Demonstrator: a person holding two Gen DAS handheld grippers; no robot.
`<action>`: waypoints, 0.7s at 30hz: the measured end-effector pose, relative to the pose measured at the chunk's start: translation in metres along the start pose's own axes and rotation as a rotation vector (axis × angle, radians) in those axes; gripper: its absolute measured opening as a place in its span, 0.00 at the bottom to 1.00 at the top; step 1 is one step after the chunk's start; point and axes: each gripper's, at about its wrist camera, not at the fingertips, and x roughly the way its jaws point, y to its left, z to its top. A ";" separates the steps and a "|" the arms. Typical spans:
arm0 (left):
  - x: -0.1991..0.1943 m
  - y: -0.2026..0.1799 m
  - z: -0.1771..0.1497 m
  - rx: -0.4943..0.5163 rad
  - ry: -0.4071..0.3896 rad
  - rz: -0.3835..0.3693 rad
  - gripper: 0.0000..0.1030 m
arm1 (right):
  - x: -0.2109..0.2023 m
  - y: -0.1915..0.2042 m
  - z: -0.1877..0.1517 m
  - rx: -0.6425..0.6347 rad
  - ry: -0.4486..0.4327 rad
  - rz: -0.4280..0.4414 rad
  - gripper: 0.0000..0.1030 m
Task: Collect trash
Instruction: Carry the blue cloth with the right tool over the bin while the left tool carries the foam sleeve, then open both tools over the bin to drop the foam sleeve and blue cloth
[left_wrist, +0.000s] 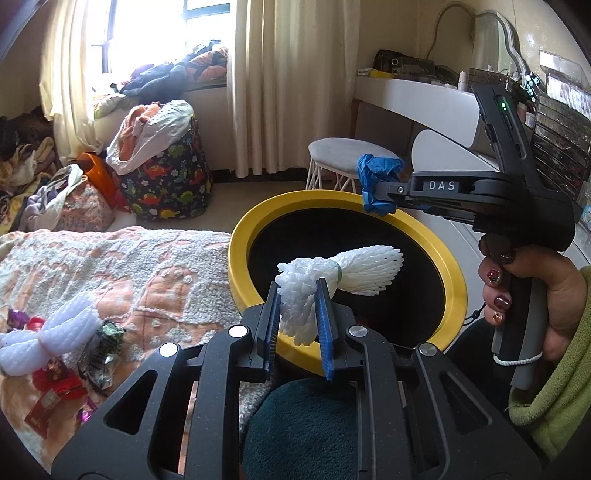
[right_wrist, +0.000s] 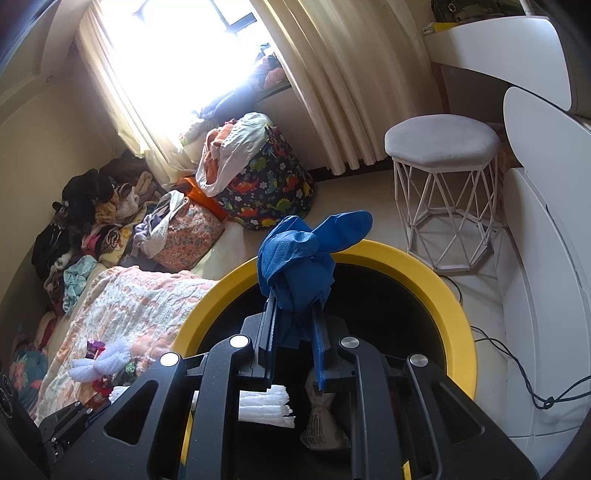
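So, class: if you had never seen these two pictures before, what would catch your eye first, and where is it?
First, the yellow-rimmed bin with its black inside, beside the bed. Over its opening, the left gripper pinches a white foam net, and the right gripper holds a crumpled blue glove. More wrappers and another foam net lie on the blanket.

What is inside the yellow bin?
In the right wrist view, white foam netting and a printed wrapper lie inside the bin. The gripper body covers the rest, and the interior is dark.
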 end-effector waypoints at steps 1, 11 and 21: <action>0.002 -0.001 0.001 0.001 0.003 -0.002 0.13 | 0.001 0.000 -0.001 0.000 0.006 0.002 0.17; 0.010 -0.001 0.003 -0.012 0.017 -0.014 0.22 | 0.007 -0.004 -0.003 0.020 0.018 0.002 0.33; -0.001 0.012 0.002 -0.085 -0.036 0.006 0.86 | 0.008 -0.003 -0.004 0.021 0.017 0.001 0.61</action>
